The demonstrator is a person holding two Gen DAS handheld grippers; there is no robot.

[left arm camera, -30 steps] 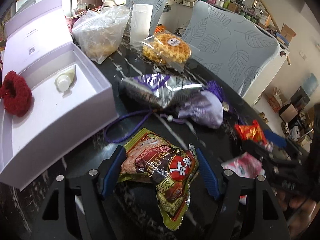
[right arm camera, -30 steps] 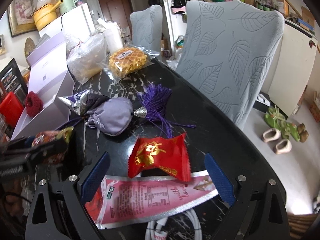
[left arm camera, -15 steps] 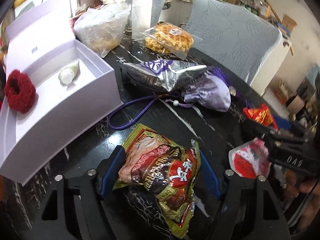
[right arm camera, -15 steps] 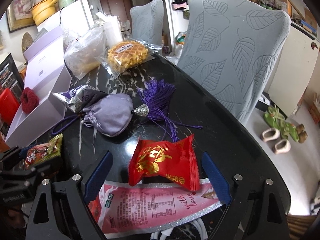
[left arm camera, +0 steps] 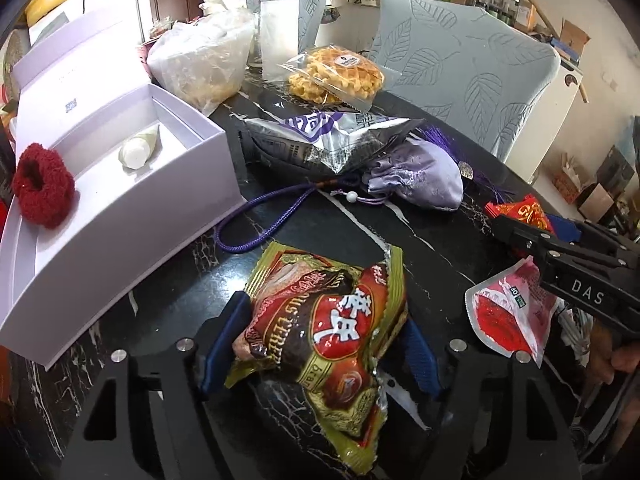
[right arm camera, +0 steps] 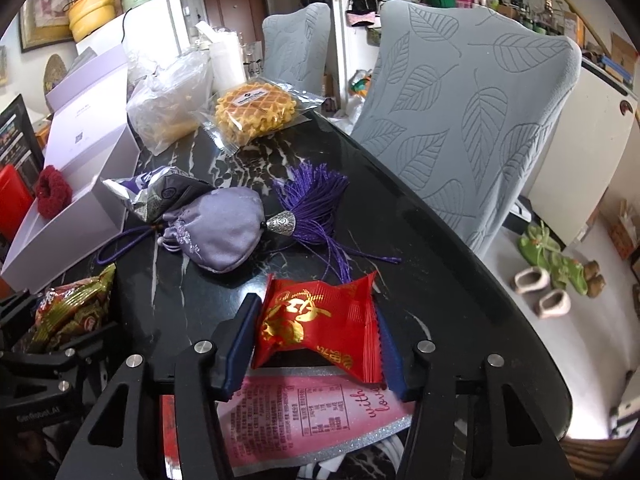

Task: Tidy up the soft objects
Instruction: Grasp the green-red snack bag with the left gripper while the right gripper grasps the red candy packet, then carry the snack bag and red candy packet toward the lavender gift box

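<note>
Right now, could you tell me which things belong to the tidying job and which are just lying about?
Job: snack packet in left gripper; red candy packet in right gripper; lilac box; purple sachet.

Lying about: waffles; chair; slippers.

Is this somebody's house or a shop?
Most likely a home, in the dining area: a dark marble table with covered dining chairs round it, slippers on the floor, and a front door behind.

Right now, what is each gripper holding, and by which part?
Left gripper: pads press the two sides of the green-edged snack packet. Right gripper, jaws just closing: pads on the left and right ends of the red candy packet.
</note>
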